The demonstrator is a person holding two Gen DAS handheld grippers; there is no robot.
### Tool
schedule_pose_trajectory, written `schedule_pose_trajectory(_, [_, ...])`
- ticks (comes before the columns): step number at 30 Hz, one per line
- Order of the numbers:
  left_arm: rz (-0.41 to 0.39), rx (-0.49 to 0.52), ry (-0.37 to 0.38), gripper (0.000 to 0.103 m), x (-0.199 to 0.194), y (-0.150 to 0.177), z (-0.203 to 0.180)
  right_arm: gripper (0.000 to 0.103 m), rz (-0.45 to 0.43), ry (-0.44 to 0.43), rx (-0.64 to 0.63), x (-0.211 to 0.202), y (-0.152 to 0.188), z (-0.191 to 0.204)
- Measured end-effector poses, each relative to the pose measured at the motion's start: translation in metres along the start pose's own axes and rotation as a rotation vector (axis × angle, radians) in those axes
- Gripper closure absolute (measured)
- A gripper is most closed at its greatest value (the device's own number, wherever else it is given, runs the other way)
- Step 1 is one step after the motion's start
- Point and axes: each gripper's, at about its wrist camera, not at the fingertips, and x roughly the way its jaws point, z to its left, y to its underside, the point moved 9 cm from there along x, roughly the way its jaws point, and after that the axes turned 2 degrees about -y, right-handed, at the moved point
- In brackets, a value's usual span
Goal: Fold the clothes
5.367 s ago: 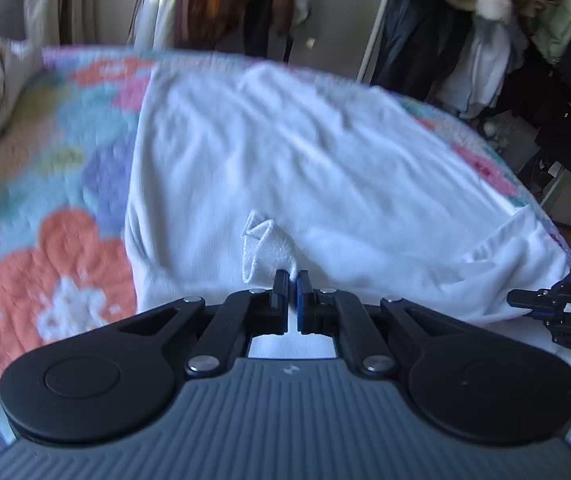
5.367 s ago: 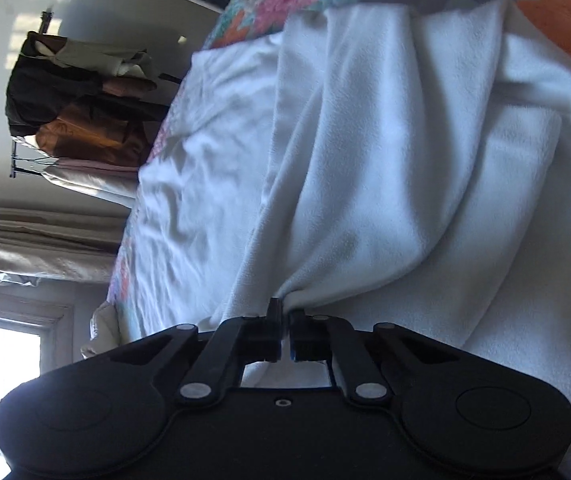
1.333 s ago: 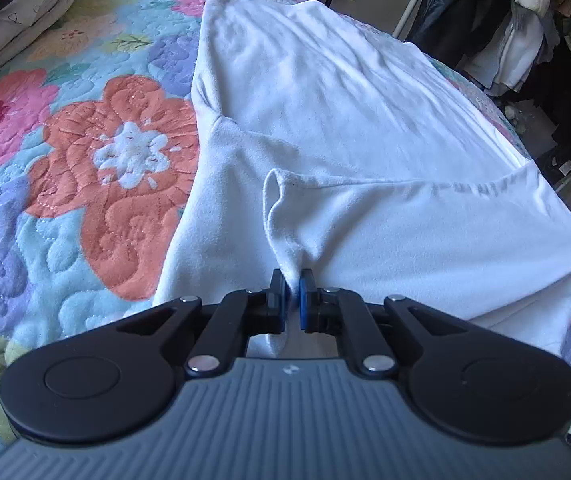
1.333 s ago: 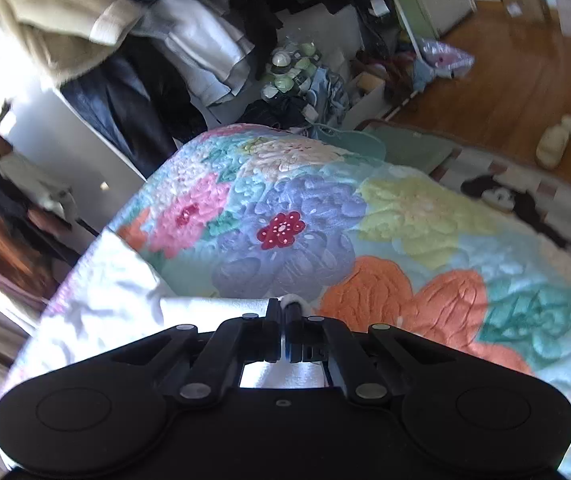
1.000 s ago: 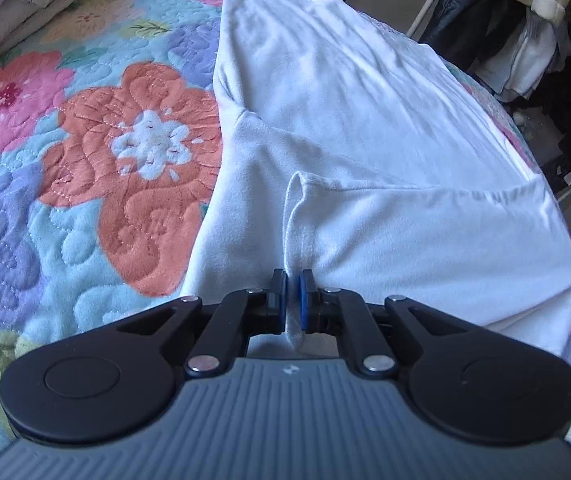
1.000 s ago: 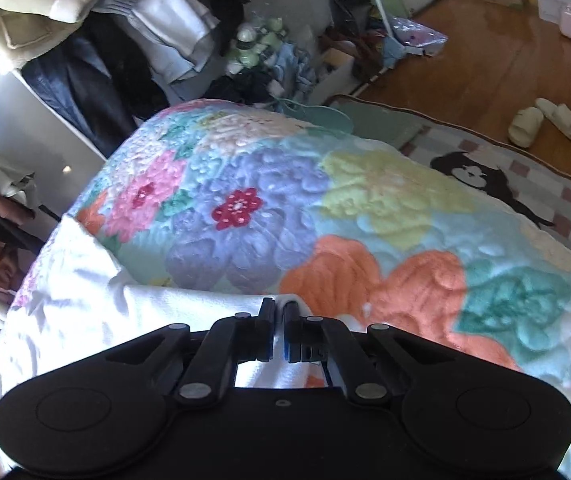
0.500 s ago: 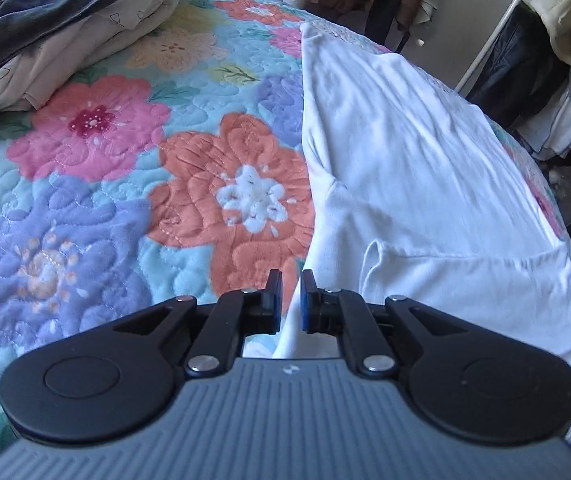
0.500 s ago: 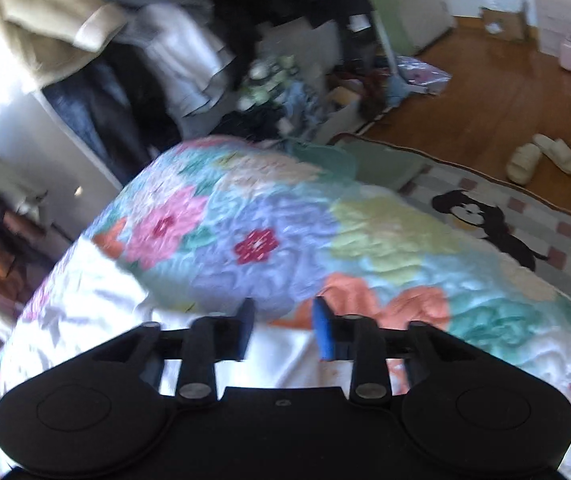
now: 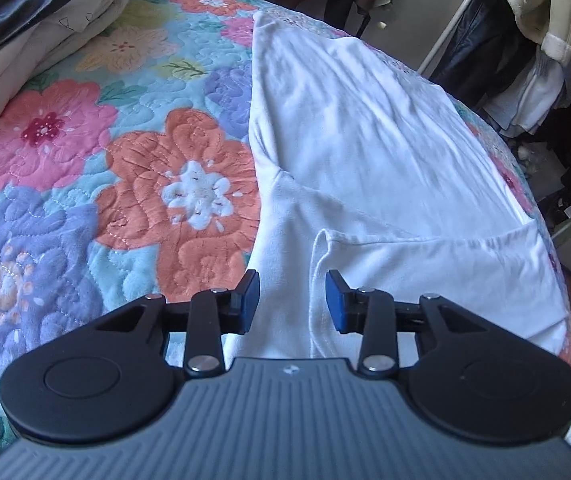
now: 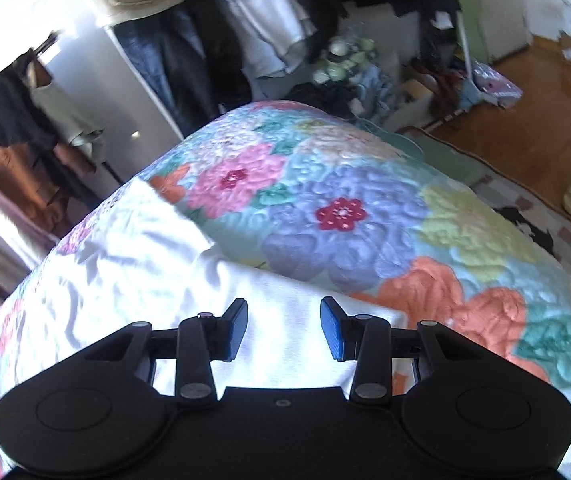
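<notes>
On floral quilt (image 9: 85,184): white garment (image 9: 365,152) laid flat with near edge folded over, released to let the fold settle; left gripper (image 9: 291,300) and right gripper (image 10: 281,328) just opened, jaws apart, gripping nothing, poised above cloth.

White, no print, is shown by the garment (image 9: 365,152). The quilt (image 9: 85,184) is patterned w/ big stitched flowers in orange, pink, lavender & yellow on light blue-teal. Blue pads (image 9: 250,300) are carried on black gripper fingers. The clothes pile (image 9: 33,20) is coloured cream & dark navy.
</notes>
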Motion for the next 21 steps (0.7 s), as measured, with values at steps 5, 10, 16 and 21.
schedule_pose_trajectory(5, [0.054,0.129,-0.092,0.054,0.0,-0.005,-0.007,0.054,0.102,-0.161,0.004,-0.003,0.007,0.034])
schedule_pose_trajectory(10, [0.075,0.175,0.001,0.039,-0.021,-0.039,-0.026,0.049,0.206,-0.319,-0.2,-0.02,0.006,0.123])
schedule_pose_trajectory(16, [0.047,0.243,0.06,0.025,-0.033,-0.097,-0.042,0.047,0.294,-0.362,-0.487,-0.008,0.005,0.22])
schedule_pose_trajectory(21, [0.086,0.22,0.057,0.026,-0.01,-0.143,-0.032,0.046,0.337,-0.341,-0.643,0.008,-0.008,0.271])
